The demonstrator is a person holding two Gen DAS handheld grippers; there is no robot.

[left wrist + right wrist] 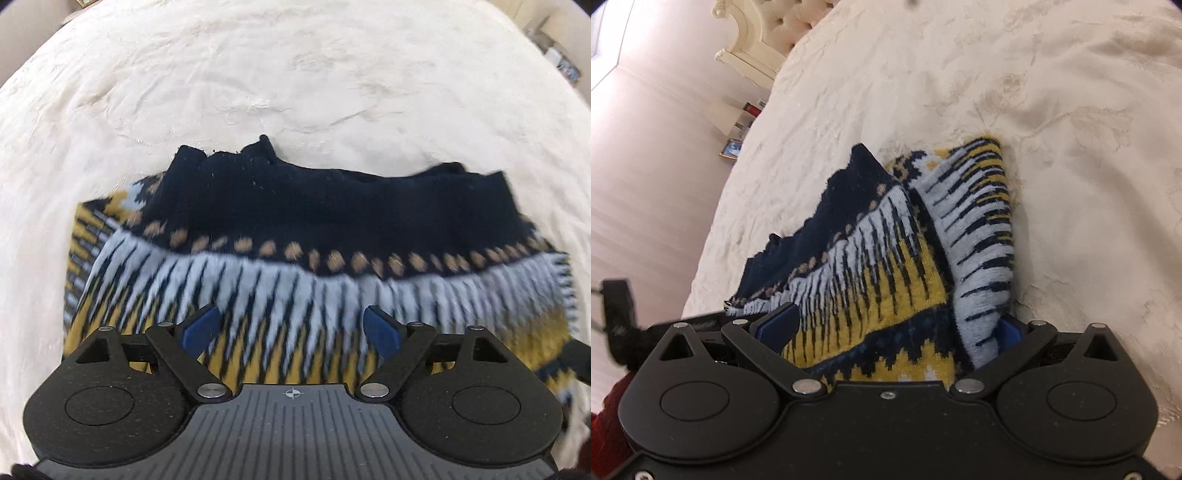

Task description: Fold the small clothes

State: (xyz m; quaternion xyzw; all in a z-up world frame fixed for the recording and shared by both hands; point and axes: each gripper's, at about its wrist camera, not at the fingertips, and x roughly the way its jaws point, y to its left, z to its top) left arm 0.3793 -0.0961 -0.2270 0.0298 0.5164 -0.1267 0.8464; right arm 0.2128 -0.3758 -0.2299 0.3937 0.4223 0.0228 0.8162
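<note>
Both matte black plastic grippers, left (pixel 291 328) and right (pixel 890 328), carry blue finger pads (pixel 201 328), silver pivot screws and round black discs; the left has a ribbed grey plate

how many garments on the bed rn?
1. A patterned knit sweater lies partly folded on the cream bedspread, just ahead of the open left tool; the right tool has it between its fingers. Anything beneath it is hidden.

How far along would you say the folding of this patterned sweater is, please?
Partly done: the sweater lies bunched on the bed cover, one part already doubled over. Both the left hand-held gripper and right hand-held gripper are open around fabric. Squaring and final folds remain.
</note>
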